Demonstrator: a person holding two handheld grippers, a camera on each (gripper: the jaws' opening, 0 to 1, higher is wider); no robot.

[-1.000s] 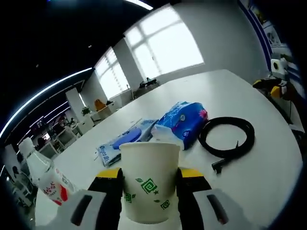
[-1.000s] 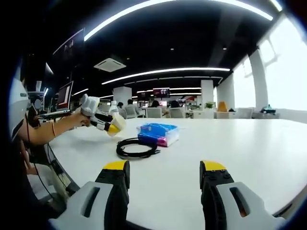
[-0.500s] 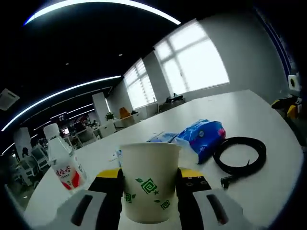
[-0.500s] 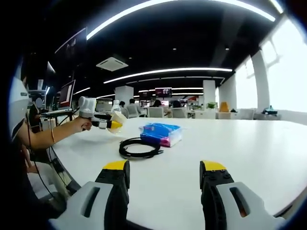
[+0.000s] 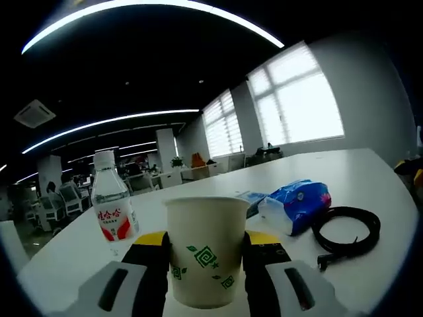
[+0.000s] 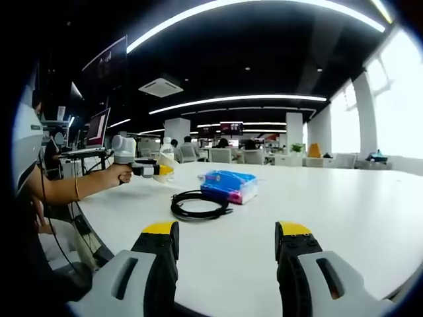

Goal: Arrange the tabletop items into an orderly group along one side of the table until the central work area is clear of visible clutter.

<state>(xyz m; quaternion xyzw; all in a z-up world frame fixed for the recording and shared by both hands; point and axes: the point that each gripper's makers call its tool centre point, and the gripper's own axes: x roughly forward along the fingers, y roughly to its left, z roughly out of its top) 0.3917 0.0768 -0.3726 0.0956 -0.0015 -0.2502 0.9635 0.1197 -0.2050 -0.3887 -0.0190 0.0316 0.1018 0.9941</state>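
Left gripper clamps a paper cup; right gripper spread, holding nothing.
We note the smooth white table bearing a clear plastic bottle, a glossy blue pack and a coiled black cable.

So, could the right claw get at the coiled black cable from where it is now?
Probably yes. The right claw is open and holds nothing, and bare white table lies between it and the black cable. The left claw, shut on the paper cup, is off to one side.
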